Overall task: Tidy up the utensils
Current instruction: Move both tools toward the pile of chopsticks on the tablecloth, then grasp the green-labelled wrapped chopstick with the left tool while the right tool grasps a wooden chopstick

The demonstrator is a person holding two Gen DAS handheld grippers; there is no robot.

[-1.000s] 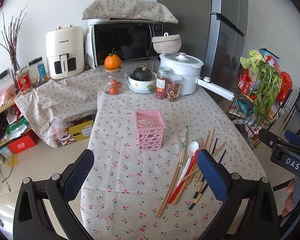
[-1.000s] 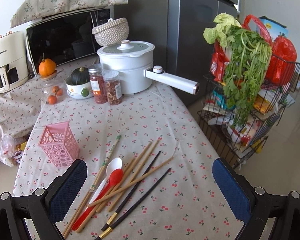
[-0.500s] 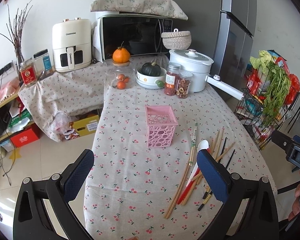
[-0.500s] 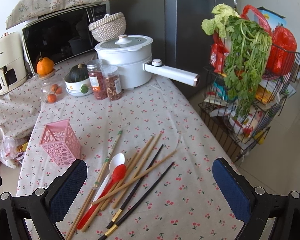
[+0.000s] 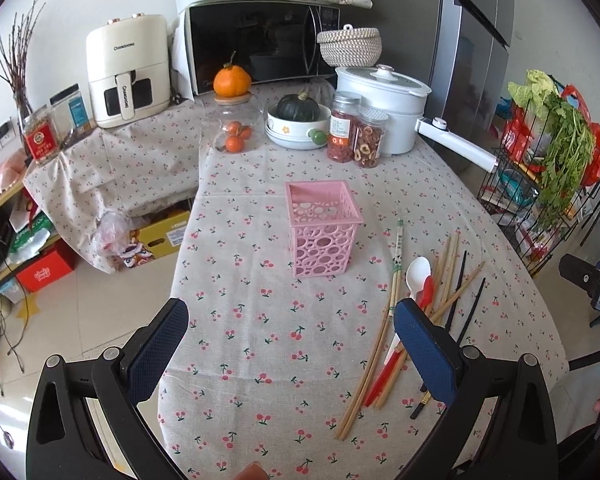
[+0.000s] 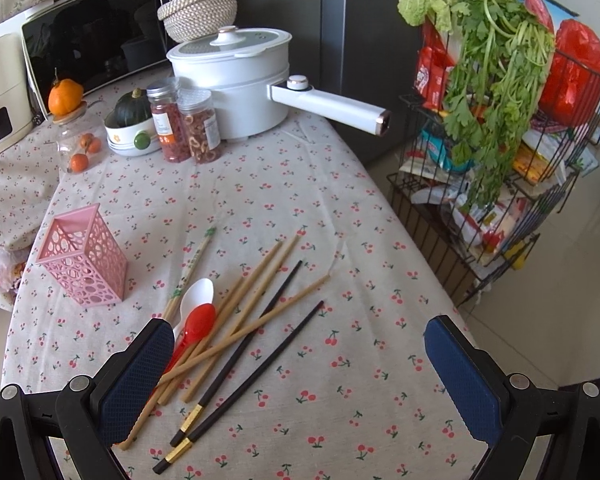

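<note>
A pink perforated utensil holder [image 5: 322, 232] stands upright and empty on the cherry-print table; it also shows at the left of the right wrist view [image 6: 82, 256]. To its right lies a loose pile: a white spoon [image 6: 198, 294], a red spoon [image 6: 198, 320], wooden chopsticks [image 6: 260, 276], black chopsticks [image 6: 276, 300] and a patterned pair [image 6: 192, 264]. My left gripper [image 5: 288, 320] hangs open in front of the holder. My right gripper [image 6: 298, 330] is open just above the pile's near end, holding nothing.
At the table's back stand a white pot [image 6: 236, 80] with a long handle, two jars [image 6: 196, 128], a bowl with a squash [image 5: 296, 120] and a glass jar of oranges [image 5: 234, 128]. A wire rack of vegetables [image 6: 500, 140] stands off the right edge.
Both grippers have moved forward over the table; the holder and the utensil pile now look larger and nearer. Both stayed open and nothing on the table has shifted.
</note>
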